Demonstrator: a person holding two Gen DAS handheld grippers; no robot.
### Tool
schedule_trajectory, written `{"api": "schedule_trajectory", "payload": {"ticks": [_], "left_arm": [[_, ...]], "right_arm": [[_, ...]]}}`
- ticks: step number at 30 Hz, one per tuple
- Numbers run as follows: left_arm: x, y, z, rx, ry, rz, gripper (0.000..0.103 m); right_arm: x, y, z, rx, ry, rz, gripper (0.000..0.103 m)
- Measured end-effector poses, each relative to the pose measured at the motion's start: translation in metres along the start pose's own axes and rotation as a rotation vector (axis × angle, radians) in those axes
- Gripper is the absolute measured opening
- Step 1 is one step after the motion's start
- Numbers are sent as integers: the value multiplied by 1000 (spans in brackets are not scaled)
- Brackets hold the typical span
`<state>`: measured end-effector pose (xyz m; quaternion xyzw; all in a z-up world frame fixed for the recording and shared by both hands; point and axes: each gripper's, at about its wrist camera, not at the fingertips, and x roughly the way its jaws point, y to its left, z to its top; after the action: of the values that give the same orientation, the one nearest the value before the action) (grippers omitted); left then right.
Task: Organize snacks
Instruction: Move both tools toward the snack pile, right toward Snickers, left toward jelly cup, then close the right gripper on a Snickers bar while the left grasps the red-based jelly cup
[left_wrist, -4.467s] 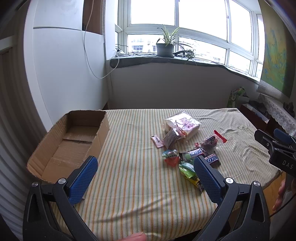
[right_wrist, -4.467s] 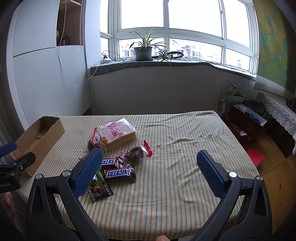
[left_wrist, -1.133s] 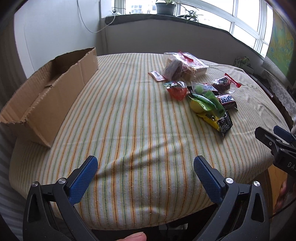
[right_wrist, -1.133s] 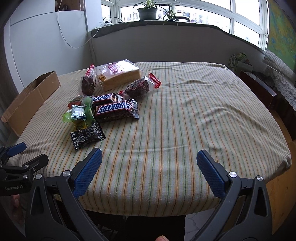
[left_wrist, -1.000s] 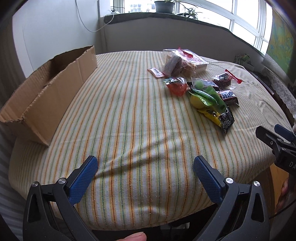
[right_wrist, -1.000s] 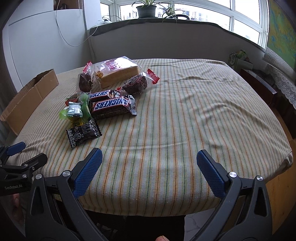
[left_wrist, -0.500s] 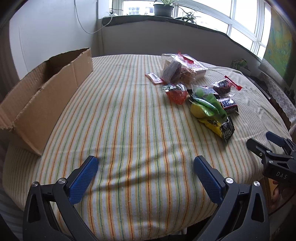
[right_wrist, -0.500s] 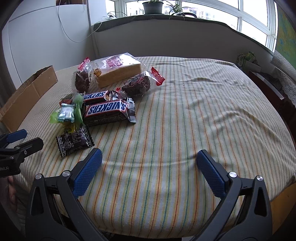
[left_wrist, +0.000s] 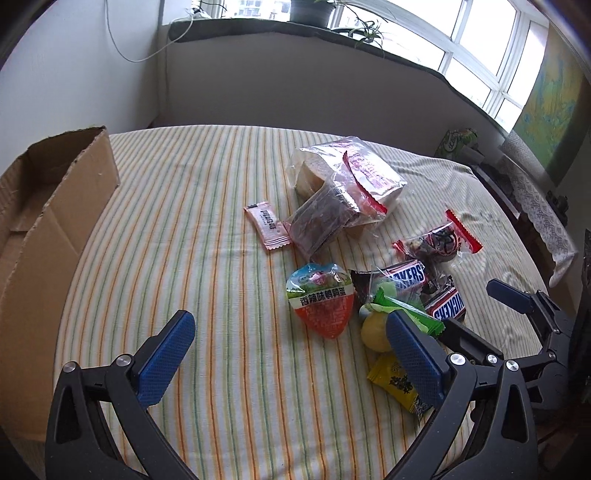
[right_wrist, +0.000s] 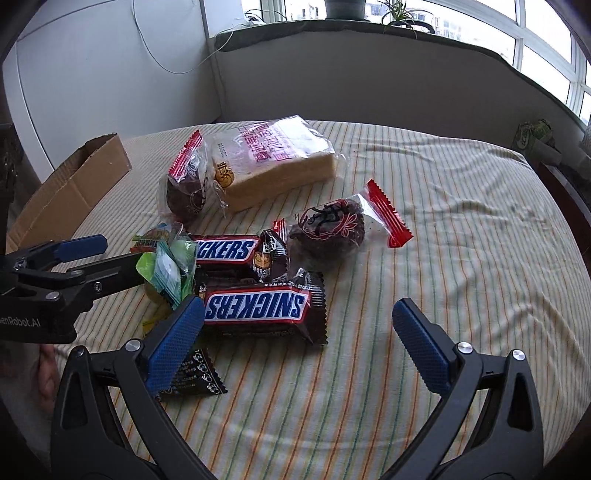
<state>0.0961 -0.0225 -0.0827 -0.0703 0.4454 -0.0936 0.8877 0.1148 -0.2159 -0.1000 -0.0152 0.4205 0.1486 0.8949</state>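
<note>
Snacks (right_wrist: 255, 310) beside cardboard box (left_wrist: 55, 229), none inside

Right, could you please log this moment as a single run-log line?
left gripper: open, empty | right gripper: open, empty, near Snickers bar | snacks: on tablecloth | cardboard box: no snacks visible

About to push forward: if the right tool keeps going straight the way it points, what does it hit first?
Probably the nearer Snickers bar, just ahead of the open right tool by its left finger. The black packet lies under that finger already. Depth is uncertain.
</note>
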Motion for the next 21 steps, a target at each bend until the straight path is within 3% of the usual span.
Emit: {"api": "schedule_trajectory", "payload": {"ticks": [3, 5, 9, 12, 14, 18, 21], "left_arm": [[5, 3, 5, -17, -2, -55, 99], [4, 2, 6, -15, -11, -76, 91], [5, -2, 7, -3, -23, -120, 80], [7, -2, 9, -20, -21, -170, 56], [10, -2, 8, -21, 0, -182, 26], [8, 2, 3, -28, -6, -184, 22], [3, 5, 1, -36, -22, -181, 22]], "right_arm": [[4, 0, 1, 14, 6, 56, 92], [5, 4, 1, 8, 7, 84, 85], [2, 3, -4, 31, -9, 171, 56], [1, 3, -5, 39, -20, 188, 53], [-1, 1, -5, 54, -29, 206, 50], [-11, -1, -6, 71, -70, 204, 32], [-14, -1, -7, 79, -78, 199, 31]]}}
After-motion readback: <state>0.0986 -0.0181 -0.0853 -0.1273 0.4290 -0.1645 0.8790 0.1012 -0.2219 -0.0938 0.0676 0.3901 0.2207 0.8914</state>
